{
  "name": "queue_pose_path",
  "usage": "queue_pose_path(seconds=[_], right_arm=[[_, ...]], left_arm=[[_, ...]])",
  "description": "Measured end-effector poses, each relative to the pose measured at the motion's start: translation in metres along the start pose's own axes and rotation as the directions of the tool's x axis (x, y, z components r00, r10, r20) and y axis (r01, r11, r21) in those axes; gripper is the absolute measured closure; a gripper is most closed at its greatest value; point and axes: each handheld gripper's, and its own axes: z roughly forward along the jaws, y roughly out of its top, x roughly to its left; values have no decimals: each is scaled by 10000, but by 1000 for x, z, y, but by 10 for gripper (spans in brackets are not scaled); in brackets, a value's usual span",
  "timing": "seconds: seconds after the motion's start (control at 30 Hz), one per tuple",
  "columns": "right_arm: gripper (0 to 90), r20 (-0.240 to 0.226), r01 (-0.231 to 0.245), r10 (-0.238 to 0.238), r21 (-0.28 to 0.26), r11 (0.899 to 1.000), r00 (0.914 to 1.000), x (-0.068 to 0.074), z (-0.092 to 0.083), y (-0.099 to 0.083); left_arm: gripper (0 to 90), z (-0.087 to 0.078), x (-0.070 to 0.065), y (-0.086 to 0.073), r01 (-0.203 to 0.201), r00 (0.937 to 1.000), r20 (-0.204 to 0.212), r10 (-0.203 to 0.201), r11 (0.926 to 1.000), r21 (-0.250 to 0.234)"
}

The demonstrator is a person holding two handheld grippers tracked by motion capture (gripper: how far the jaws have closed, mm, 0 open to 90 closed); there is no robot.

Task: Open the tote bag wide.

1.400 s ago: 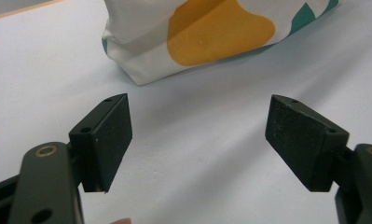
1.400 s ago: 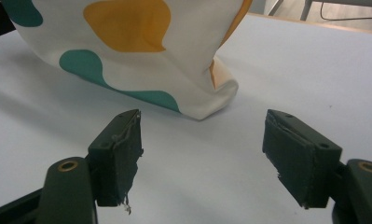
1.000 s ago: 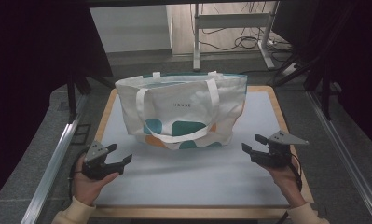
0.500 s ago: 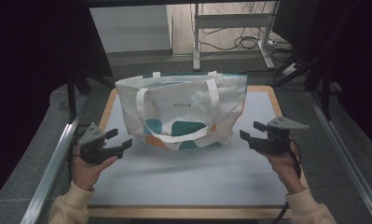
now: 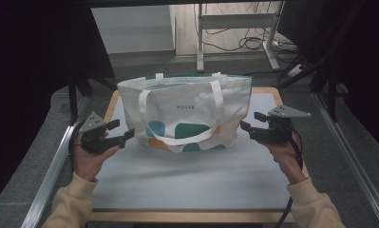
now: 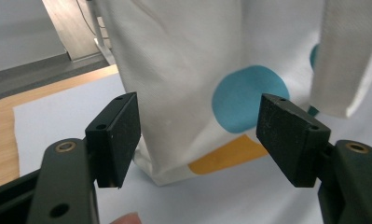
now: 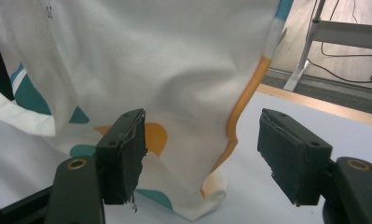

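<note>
In the high view, a white tote bag (image 5: 184, 111) with teal and orange patches stands upright near the far middle of the table (image 5: 187, 185), its front handle hanging down across the print. The left gripper (image 5: 123, 135) is held just off the bag's lower left corner, and the right gripper (image 5: 248, 127) just off its right side. Both point inward at the bag without touching it.

In the left gripper view, the jaws have just been closing a little, yet they stand spread wide with nothing pressed between them. The bag's lower corner (image 6: 193, 93), with a blue spot and an orange patch, lies beyond the gap, resting on the table.

In the right gripper view, the jaws are spread wide and grip nothing. The bag's side edge (image 7: 174, 84), with an orange seam, rises beyond them.
</note>
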Motion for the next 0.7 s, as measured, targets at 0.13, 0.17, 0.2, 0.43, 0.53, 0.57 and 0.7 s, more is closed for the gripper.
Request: queue_pose_path(seconds=[0.13,0.17,0.2,0.43,0.53,0.57,0.7], right_arm=[[329,71,-32,32,-19,10000,10000,-3,5,7],[332,123,-36,37,-62,10000,9999,-3,6,9],[334,161,-19,20,-73,10000,9999,-4,7,12],[353,353,53,-46,-213,9998,9994,-11,12,29],[363,466,67,-56,-249,9997,9989,-15,15,35],[366,448,36,-26,-228,9997,9990,-16,16,37],[369,406,18,-5,-324,9995,9992,-20,21,45]], left_arm=[[312,4,8,5,127,9999,-78,-127,9999,-76],[315,5,10,6,150,9999,-83,-151,9998,-116],[317,6,13,8,152,9999,-35,-153,9998,-134],[340,14,26,22,128,9999,-18,-128,9995,-278],[338,17,31,30,19,10000,-33,-21,9995,-320],[336,17,31,30,19,10000,-33,-21,9995,-320],[328,24,42,44,25,9999,127,-20,9992,-409]])
